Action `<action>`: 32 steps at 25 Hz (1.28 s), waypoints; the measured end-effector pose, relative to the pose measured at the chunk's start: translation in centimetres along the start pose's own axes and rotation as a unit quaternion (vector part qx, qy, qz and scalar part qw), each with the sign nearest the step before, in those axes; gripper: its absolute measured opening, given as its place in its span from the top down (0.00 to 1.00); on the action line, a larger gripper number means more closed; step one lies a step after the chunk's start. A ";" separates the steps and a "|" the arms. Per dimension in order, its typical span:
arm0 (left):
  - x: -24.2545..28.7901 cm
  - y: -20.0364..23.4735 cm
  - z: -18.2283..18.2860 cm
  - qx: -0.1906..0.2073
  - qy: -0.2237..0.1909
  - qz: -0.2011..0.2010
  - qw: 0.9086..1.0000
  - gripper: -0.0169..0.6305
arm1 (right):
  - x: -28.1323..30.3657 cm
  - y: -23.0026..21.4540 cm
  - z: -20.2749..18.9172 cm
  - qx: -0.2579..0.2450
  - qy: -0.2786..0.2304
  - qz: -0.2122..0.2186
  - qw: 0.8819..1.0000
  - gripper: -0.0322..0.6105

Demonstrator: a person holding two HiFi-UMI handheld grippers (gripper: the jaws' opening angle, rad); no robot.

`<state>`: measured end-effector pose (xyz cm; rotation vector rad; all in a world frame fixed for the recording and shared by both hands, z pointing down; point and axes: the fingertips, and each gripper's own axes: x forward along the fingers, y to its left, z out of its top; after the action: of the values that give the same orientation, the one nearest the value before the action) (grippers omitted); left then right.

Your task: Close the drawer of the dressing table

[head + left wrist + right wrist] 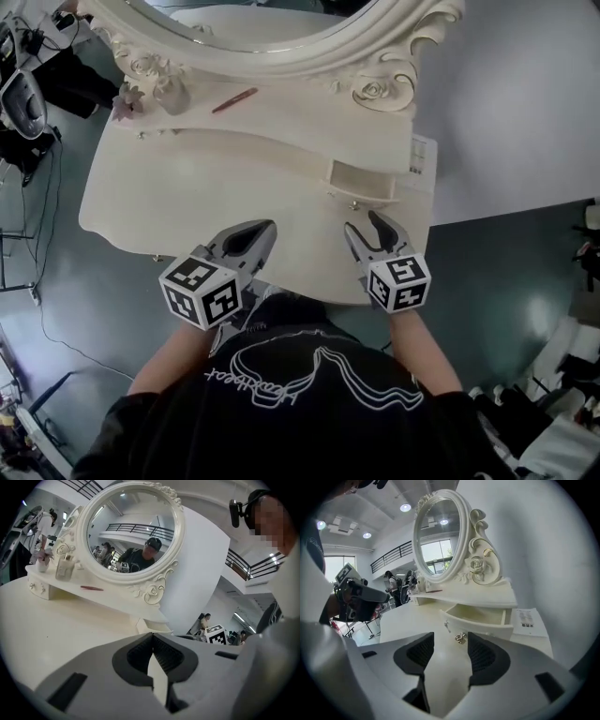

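1. At 12 o'clock from the right tool (363, 223), the drawer (361, 180) stands pulled out of the raised shelf at the right rear of the table (187, 197).
2. Right tool: jaws spread, nothing between them. The drawer knob (460, 638) shows through the gap, apart from both pads. This alignment probably prepares a push on the drawer front.
3. Left tool (267, 230): jaws pressed together at the tips, empty. It hovers over the table at 9 o'clock from the right tool, apparently idle and clear of the drawer's path.
4. Drawer contents: the visible interior looks empty, so nothing appears to block closing.
5. Shelf contents: a small bottle (169, 94) and a red stick (234, 99) at 10 to 11 o'clock. A printed sheet (422, 155) lies at 3 o'clock from the drawer.
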<state>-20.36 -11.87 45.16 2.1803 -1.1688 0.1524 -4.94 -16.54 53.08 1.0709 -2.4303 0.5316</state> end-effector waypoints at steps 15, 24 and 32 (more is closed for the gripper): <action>0.9 3.5 1.4 0.013 0.042 -0.022 0.999 0.97 | 3.3 -1.8 -1.5 0.036 0.015 -0.084 0.996 0.70; 0.9 4.8 1.8 0.015 0.048 -0.017 0.999 0.97 | 3.6 -2.0 -1.8 0.049 0.014 -0.103 0.993 0.81; 1.0 4.9 1.7 0.020 0.053 -0.017 0.998 0.97 | 3.5 -2.2 -1.7 0.061 0.007 -0.104 0.993 0.80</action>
<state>-23.91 -15.47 46.54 2.1970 -1.0776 0.2763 -5.02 -19.14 56.69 1.3489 -2.2631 0.6212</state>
